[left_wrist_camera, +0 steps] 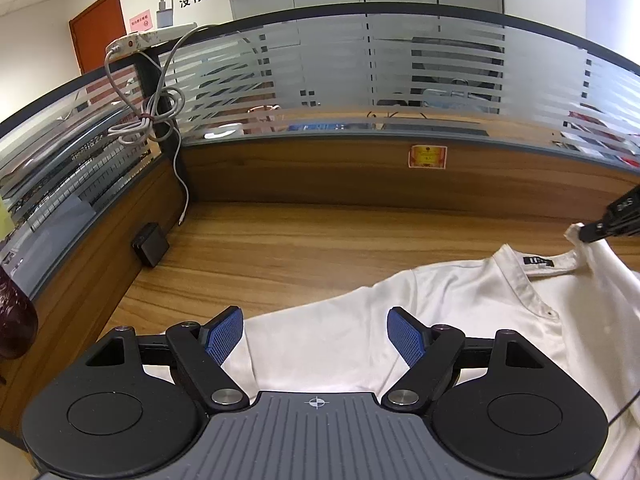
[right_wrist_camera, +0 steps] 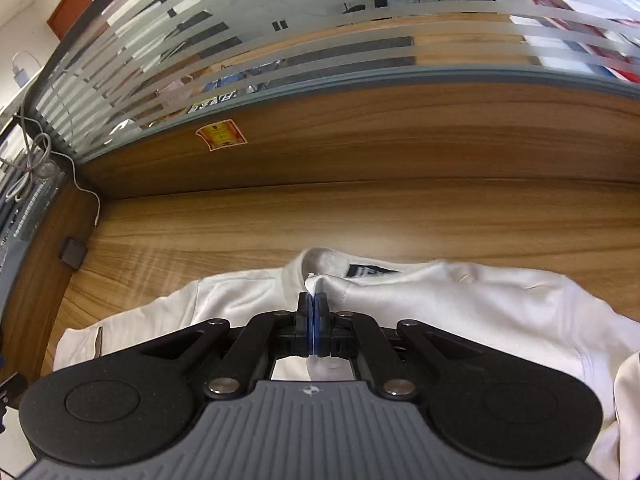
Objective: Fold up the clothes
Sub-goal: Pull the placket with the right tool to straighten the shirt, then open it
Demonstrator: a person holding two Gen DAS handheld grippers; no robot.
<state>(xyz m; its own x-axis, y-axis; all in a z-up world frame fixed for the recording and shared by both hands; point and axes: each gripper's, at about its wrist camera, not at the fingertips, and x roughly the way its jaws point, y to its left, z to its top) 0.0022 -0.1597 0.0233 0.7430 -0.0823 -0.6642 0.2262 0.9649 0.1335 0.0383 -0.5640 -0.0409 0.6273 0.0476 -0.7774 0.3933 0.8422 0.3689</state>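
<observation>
A white collared shirt [left_wrist_camera: 460, 300] lies spread on the wooden desk [left_wrist_camera: 300, 248], its collar with a black label [left_wrist_camera: 538, 261] toward the far side. My left gripper [left_wrist_camera: 315, 330] hovers open over the shirt's left shoulder and sleeve area, with nothing between its blue pads [left_wrist_camera: 222, 336]. My right gripper [right_wrist_camera: 315, 300] is shut on a pinched fold of the shirt [right_wrist_camera: 460, 308] close to the collar, lifting it slightly. In the left wrist view the right gripper [left_wrist_camera: 592, 234] shows at the right edge, holding that white fabric tip.
A wood and frosted-glass partition [left_wrist_camera: 360, 168] walls the desk at the back and left. A small black box [left_wrist_camera: 150, 244] sits by the left wall, a white cable [left_wrist_camera: 182, 188] hangs in the corner. A dark red object [left_wrist_camera: 14, 320] stands at the far left.
</observation>
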